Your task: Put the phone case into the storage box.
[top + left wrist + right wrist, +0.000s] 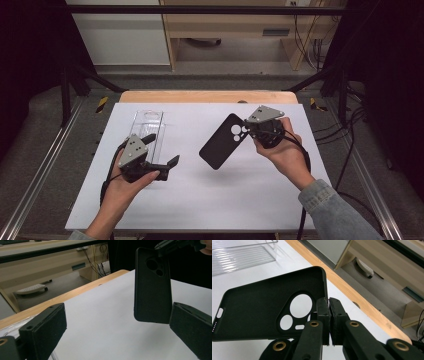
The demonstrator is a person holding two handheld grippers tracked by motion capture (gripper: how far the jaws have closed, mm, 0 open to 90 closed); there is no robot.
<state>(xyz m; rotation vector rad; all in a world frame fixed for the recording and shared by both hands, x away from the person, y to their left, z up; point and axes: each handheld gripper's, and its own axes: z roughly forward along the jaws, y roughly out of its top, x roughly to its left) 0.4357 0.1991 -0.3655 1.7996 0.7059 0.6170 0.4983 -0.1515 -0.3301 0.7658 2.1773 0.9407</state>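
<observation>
While the right gripper [250, 127] pinches the upper edge of the black phone case [222, 141] beside its camera cutouts, the case hangs clear above the white table [210, 195]. In the right gripper view its jaws meet tightly on the case wall, and the case's far end runs off the frame. The left gripper [162, 150] stands wide open and empty near a clear plastic tray [150, 122], whose near end it hides. Both forearms are cut off by the bottom edge.
</observation>
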